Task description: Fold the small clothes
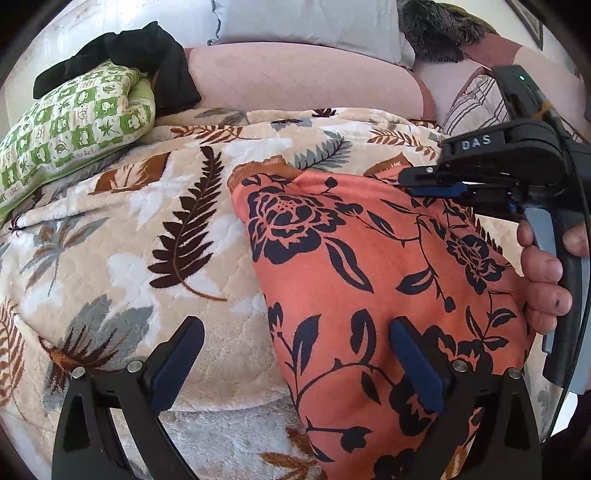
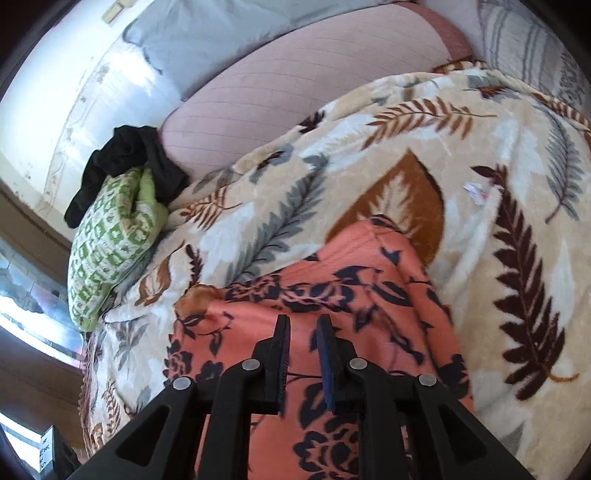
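An orange garment with a black flower print lies on the leaf-patterned blanket; it also shows in the right wrist view. My left gripper is open above the garment's left edge, one finger over the blanket, one over the garment. My right gripper hovers over the garment with its jaws nearly together and a narrow gap between them; nothing shows in the gap. The right gripper also shows in the left wrist view at the garment's far right edge.
A green-and-white checked pillow with a black cloth on it lies at the back left. A pink bolster and a grey pillow lie behind the blanket. A striped cloth lies back right.
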The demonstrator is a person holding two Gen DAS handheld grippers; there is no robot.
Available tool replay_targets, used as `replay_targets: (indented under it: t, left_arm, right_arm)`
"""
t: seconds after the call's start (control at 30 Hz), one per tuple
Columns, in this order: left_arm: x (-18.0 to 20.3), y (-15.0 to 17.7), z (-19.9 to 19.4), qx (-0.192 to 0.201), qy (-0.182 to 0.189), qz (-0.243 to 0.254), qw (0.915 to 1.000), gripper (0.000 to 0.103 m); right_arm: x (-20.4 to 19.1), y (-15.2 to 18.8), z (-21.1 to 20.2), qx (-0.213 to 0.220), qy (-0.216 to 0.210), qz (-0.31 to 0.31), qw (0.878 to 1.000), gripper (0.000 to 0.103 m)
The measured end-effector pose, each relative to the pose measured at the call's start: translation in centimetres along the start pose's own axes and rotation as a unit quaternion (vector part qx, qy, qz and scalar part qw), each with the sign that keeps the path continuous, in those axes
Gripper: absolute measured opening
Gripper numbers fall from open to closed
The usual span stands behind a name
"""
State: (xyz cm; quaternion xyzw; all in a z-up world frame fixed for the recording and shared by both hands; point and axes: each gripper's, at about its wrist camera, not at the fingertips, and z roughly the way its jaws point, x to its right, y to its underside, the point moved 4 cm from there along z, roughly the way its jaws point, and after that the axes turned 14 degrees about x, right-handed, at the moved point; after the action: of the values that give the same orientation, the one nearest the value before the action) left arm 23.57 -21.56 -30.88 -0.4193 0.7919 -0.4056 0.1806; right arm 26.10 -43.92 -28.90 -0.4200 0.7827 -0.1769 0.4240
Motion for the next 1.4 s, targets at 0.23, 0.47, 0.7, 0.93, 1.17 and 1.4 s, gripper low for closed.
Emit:
replay_targets:
  t: [0.23, 0.47, 0.7, 0.93, 1.17, 1.4]
  left_arm:
    - [0.1, 0.2, -0.1, 0.003, -0.006, 0.015, 0.9999, 0.101]
    - [0.3, 0.5, -0.4, 0.004, -0.006, 0.014, 0.9999, 0.101]
    - [0.5, 0.7, -0.7, 0.004, -0.005, 0.018, 0.9998, 0.101]
    - [0.7, 0.8, -1.2, 0.006, -0.007, 0.024, 0.9997, 0.101]
    - [1.1, 0.8, -3.6, 0.017, -0.016, 0.035, 0.9991, 0.101]
    - [0.6, 1.2, -6.7, 0.038, -0.03, 0.039, 0.998, 0.101]
  right_arm:
    - [-1.9, 1.8, 3.4, -0.055, 0.024, -0.029, 0.998, 0.023]
    - [-5.7, 2.7, 2.9, -0.061, -0.078, -0.032, 0.995, 0.026]
    - [-5.7, 3.4, 3.0, -0.08, -0.066, -0.027, 0.994, 0.031]
    - [-4.5, 2.8, -0.7, -0.056, -0.07, -0.018, 0.996, 0.032]
    - [-3.3, 1.8, -5.7, 0.005, -0.063, 0.012, 0.998, 0.072]
    - [-2.0, 2.7, -10.1, 0.022, -0.069, 0.038, 0.997, 0.072]
